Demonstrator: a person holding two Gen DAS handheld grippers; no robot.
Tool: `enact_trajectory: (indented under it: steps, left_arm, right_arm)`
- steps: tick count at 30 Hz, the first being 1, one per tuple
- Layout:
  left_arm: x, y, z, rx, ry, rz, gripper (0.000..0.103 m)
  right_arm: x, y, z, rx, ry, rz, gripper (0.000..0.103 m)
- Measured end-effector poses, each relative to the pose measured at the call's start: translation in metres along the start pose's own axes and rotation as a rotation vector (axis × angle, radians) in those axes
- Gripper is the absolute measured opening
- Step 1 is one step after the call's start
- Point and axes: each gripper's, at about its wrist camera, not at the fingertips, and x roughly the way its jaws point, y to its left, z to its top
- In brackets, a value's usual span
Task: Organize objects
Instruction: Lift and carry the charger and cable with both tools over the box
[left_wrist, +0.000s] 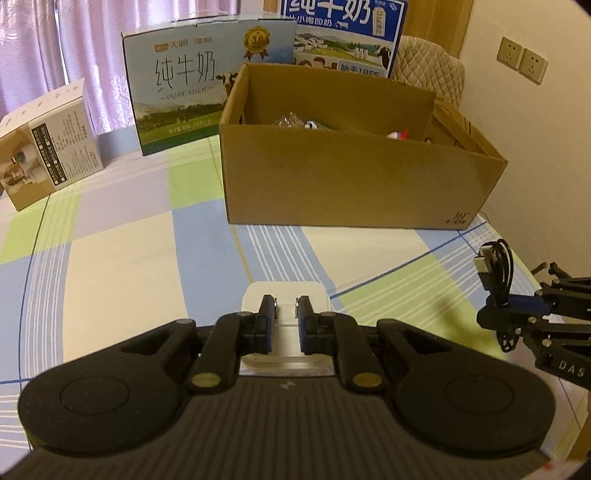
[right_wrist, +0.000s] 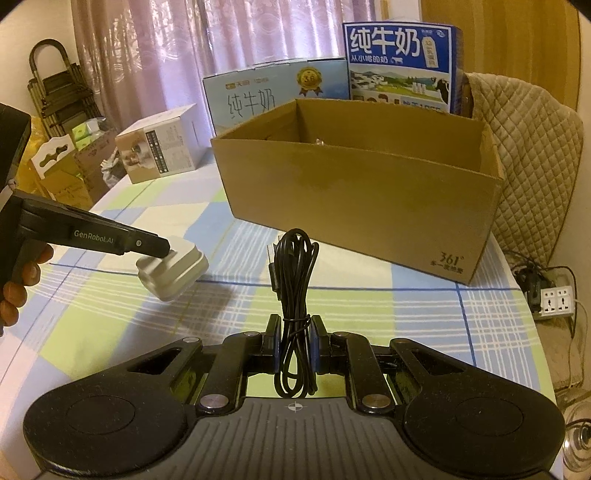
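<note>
The left gripper (left_wrist: 285, 304) is gripping a white plastic case (right_wrist: 173, 271), its jaws closed on the case and holding it clear above the checked sheet (left_wrist: 122, 258), on the near side of the open cardboard box (left_wrist: 354, 184). In the right wrist view a hand (right_wrist: 22, 280) is wrapping the left gripper's handle at the left edge, and the case is hanging tilted, well short of the cardboard box's front wall.

The right gripper (right_wrist: 294, 328) is gripping a coiled black USB cable (right_wrist: 294, 266), jaws closed on the bundle near its tied waist, so the upper loop is standing up in front of the cardboard box and the lower loop is hanging down behind the jaws. In the left wrist view the cable is showing near the cardboard box's near right corner.

Small items (left_wrist: 310, 124) are lying inside the cardboard box, too small to tell what they are. Two milk cartons (left_wrist: 184, 88) are standing just behind the cardboard box, and a small printed box (left_wrist: 48, 155) is sitting well to its left.
</note>
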Motion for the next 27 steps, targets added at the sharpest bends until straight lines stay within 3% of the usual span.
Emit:
enact_trajectory:
  steps: [10,27]
  left_arm:
    - [-0.013,-0.004,0.024,0.004,-0.054,-0.004,0.01]
    - [-0.015,-0.018,0.096,0.032,-0.176,-0.021,0.01]
  right_arm:
    - [0.001,0.002,0.029,0.004,-0.032,0.034,0.011]
    - [0.01,-0.017,0.106,0.03,-0.149,0.056,0.011]
